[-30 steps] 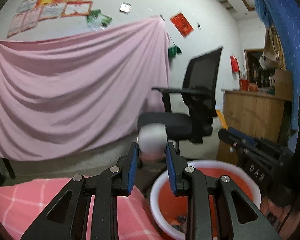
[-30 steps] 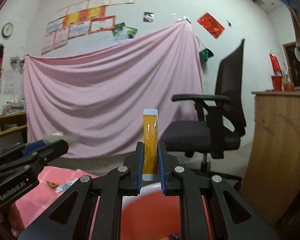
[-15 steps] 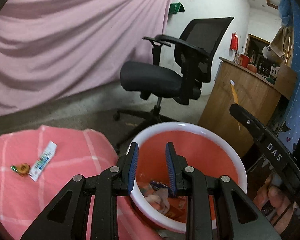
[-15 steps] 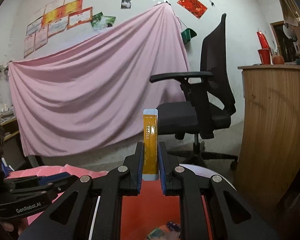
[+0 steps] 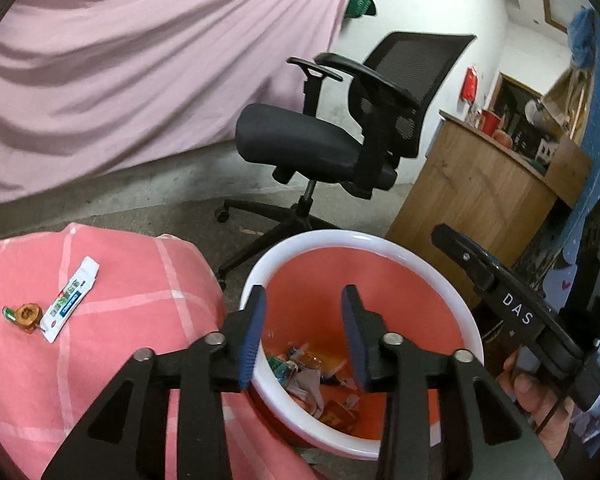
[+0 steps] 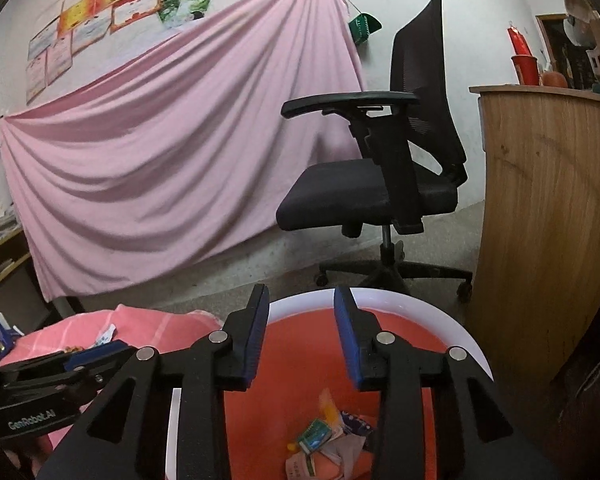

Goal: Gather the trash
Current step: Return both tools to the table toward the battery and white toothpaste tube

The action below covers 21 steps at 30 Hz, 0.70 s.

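Blue pads of the left gripper (image 5: 303, 334) and the right gripper (image 6: 302, 332) are spreading apart with nothing between them above the red bin (image 5: 396, 245), where wrappers already lie heaped, while a white sachet (image 5: 70, 297) and a small crumpled wrapper (image 5: 23, 314) wait uncollected on the pink checked cloth (image 5: 140, 280).

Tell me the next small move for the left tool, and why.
Probably swing the left tool away from the red bin toward the white sachet on the pink checked cloth. Its jaws are opening with nothing between them, the bin already holds wrappers, and the sachet and a small candy beside it remain uncollected.
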Available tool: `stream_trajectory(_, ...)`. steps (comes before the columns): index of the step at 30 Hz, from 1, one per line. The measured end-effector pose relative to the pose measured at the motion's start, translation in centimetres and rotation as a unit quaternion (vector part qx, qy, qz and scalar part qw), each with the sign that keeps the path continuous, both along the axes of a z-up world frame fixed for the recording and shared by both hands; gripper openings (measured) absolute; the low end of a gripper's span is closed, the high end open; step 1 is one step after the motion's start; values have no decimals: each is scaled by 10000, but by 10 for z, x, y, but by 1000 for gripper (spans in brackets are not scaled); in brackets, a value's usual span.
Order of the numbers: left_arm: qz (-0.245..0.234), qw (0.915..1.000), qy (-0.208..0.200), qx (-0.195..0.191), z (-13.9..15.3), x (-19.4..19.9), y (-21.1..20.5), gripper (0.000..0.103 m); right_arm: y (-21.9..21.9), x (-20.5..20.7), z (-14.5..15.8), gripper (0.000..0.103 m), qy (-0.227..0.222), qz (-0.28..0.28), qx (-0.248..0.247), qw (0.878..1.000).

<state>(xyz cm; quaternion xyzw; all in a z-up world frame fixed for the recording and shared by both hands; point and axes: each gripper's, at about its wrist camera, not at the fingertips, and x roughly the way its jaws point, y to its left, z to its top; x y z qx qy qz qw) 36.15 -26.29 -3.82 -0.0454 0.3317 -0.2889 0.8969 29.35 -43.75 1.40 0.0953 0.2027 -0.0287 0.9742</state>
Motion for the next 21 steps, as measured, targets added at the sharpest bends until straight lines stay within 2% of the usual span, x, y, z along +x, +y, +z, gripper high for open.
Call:
stream_trajectory(5,322,9993,-90,-159,7,-1,18,36,8,2,6,45,-71,33,-52,10000)
stream_trajectory(7,475,9984,-197,-250,14,-4,28,41,14,0,10,48,-158,72,-103,9998)
stream_trajectory(9,661,9965,-335,-386,20,-7,39,56,19,-2,15,51,-266,98,-174,9994)
stream_trajectory(10,761,9951,-413,-477,24,-10,46,57,23,-3,17,53,-319,108,-206,9992)
stream_trajectory(12,901,9932,-512,-525,29,-12,57,58,29,-6,22,71,-463,110,-242,9986)
stream_trajectory(13,992,9922,-570,-500,32,-14,64,59,32,-9,24,76,-559,105,-239,9981)
stream_trajectory(16,1233,9885,-746,-458,37,-21,84,79,40,-14,31,89,-800,108,-237,9965)
stream_trajectory(18,1405,9845,-870,-587,39,-27,102,93,47,-17,35,103,-987,103,-251,9947)
stream_trajectory(21,1745,9768,-987,-753,43,-34,129,99,58,-22,41,103,-1298,119,-279,9911)
